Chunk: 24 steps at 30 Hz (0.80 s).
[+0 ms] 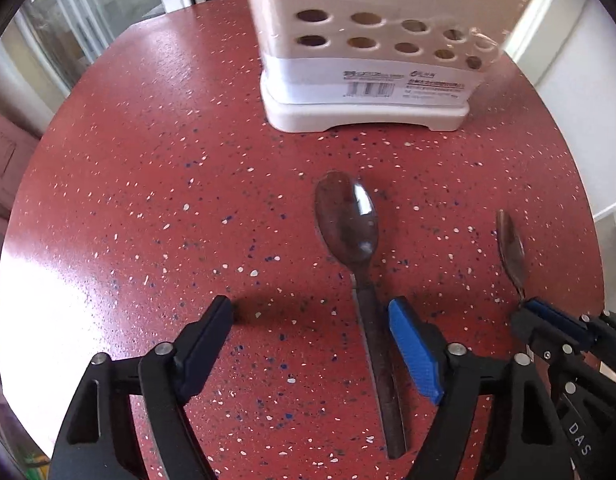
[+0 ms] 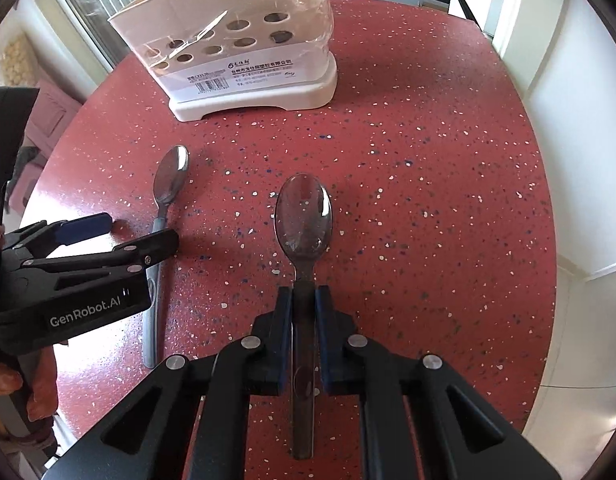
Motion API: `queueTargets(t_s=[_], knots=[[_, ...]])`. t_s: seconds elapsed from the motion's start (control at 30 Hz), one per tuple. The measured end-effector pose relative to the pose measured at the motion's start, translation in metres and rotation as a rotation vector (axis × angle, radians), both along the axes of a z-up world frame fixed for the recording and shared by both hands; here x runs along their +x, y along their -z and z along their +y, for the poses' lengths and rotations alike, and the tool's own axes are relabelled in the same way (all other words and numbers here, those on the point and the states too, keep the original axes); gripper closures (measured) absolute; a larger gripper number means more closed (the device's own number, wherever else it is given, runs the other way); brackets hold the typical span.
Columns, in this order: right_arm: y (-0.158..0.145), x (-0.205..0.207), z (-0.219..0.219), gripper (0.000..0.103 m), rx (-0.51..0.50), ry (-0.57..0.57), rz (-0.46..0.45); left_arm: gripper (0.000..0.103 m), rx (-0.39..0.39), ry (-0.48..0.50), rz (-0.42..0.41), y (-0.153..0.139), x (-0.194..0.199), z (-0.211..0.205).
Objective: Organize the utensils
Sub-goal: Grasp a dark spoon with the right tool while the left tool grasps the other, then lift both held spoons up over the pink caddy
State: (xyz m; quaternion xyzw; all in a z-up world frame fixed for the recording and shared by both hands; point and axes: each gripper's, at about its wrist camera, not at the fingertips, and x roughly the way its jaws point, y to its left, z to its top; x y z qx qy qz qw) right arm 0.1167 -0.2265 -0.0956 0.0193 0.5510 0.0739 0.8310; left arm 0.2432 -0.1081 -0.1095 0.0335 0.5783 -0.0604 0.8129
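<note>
Two steel spoons, stiff, light and slippery, lie on the red speckled counter [image 2: 427, 160]: right tongs [image 2: 304, 312] pinch one spoon [image 2: 304, 216] at its narrow neck, left tongs [image 1: 309, 344] spread wide around the other spoon [image 1: 347, 220], the white utensil holder [image 2: 244, 52] standing unobstructed beyond.

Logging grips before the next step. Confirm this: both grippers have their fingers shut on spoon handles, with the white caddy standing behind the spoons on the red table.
Not quite. Only the right gripper is shut on its spoon, as the right wrist view shows. The left wrist view shows the left gripper open, fingers either side of the other spoon without pressing it. The white caddy does stand behind them on the red table.
</note>
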Motion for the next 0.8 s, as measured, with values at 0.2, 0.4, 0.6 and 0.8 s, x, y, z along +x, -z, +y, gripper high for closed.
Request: queueTargets(t_s=[0.2, 0.4, 0.6, 0.8], knots=[[0.0, -0.002, 0.002, 0.09, -0.004, -0.001, -0.002, 0.039, -0.005, 0.048, -0.017, -0.006, 0.001, -0.014], [0.0, -0.003, 0.005, 0.09, -0.008, -0.002, -0.003, 0.061, -0.02, 0.052, -0.038, -0.009, -0.006, -0.011], [0.0, -0.003, 0.005, 0.09, -0.008, -0.001, -0.004, 0.061, -0.079, 0.029, -0.072, -0.007, -0.028, 0.012], [0.001, -0.006, 0.0, 0.09, 0.028, 0.009, -0.003, 0.061, -0.097, 0.012, -0.12, -0.005, -0.044, 0.03]])
